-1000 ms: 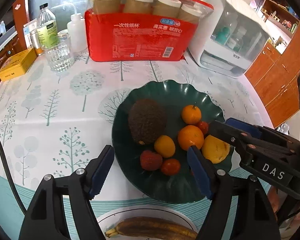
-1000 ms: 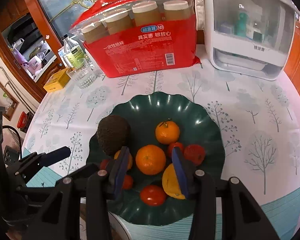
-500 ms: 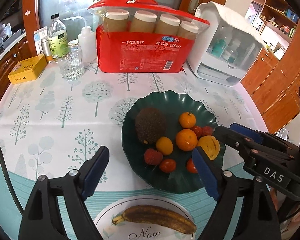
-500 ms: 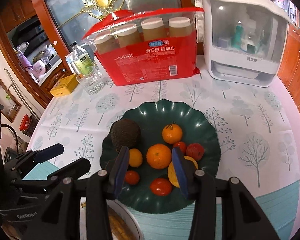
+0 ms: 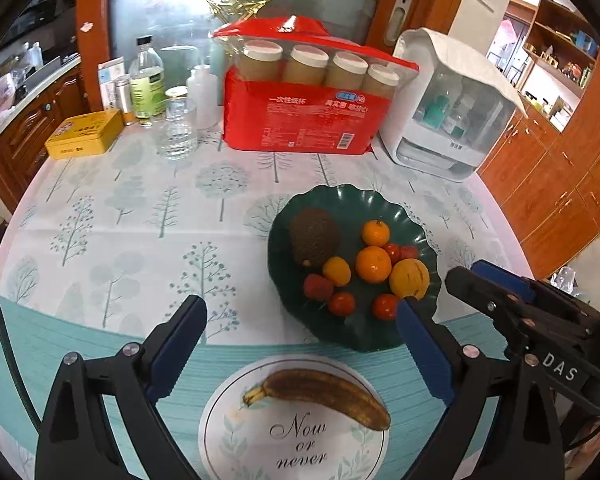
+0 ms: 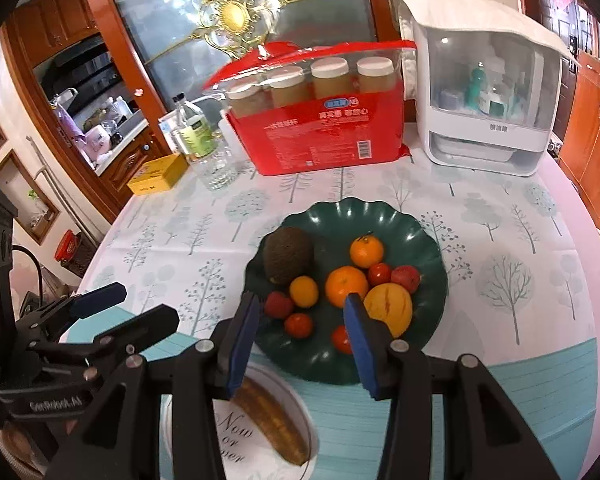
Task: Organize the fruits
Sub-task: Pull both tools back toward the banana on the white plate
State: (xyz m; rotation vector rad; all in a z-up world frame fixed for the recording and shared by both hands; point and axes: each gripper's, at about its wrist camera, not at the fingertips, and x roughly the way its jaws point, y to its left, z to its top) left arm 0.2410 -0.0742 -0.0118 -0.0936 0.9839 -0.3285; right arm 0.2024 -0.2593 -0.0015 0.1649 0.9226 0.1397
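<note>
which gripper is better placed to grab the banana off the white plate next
Probably the left. The left gripper is wide open, empty, with the banana lying just below its gap. The right gripper is narrower and faces the green plate.

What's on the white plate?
One brown, overripe banana lies on the white plate, above printed "Now or never" lettering. The plate's near edge is cut off by the frame.

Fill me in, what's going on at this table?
A person holds two grippers above a table, sorting fruit. The left gripper has just been opening and holds nothing; the right gripper is part open, also with nothing in it. A banana lies on the white plate; the other fruit sits in the green dish.
</note>
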